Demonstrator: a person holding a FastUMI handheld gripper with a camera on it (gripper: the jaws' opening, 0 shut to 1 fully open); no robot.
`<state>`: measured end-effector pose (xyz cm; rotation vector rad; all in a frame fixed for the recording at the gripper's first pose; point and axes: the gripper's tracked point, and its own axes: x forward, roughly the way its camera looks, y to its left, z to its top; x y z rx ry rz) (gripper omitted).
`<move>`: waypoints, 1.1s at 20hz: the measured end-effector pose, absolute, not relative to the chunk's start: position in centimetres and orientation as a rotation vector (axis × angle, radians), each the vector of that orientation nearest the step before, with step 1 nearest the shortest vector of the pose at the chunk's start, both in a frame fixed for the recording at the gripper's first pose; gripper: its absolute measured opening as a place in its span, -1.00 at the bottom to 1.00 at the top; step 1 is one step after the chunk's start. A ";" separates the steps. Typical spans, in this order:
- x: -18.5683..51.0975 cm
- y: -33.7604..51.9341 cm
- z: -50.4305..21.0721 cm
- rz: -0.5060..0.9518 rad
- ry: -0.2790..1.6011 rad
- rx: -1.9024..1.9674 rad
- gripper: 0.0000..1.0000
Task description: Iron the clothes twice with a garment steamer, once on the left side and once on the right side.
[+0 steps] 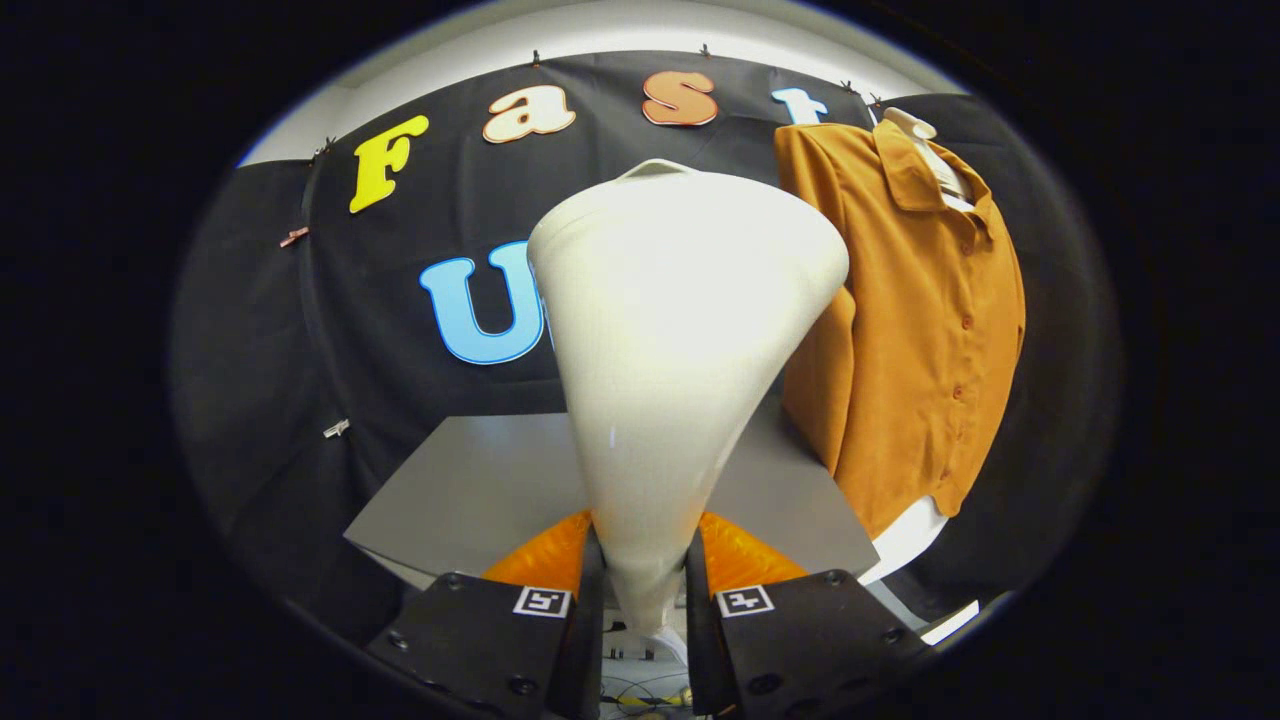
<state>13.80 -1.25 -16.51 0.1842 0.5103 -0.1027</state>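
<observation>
My gripper (645, 585) is shut on the narrow neck of a white garment steamer (680, 330), both fingers pressing its sides. The steamer's wide head flares up and away from the fingers, with its back towards me. Beyond it and to the right hangs an orange-brown button-up shirt (920, 320) on a white hanger (925, 140) in front of the black wall. The steamer head sits left of the shirt and covers the shirt's left edge; whether it touches the fabric cannot be told.
A grey table top (480, 490) lies below and behind the steamer. Black cloth (300, 350) covers the wall behind the table. Below the shirt's hem a white rounded shape (905, 545) shows. Cables (640, 690) lie low between the fingers.
</observation>
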 end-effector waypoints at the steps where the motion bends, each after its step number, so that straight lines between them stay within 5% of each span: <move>1: 13.1 -1.4 -15.6 -0.113 0.490 0.174 -0.24; 12: 7.3 -9.0 -12.0 -0.284 0.387 0.127 -0.24; 22: 11.6 -20.1 -12.0 -0.298 0.359 0.158 -0.25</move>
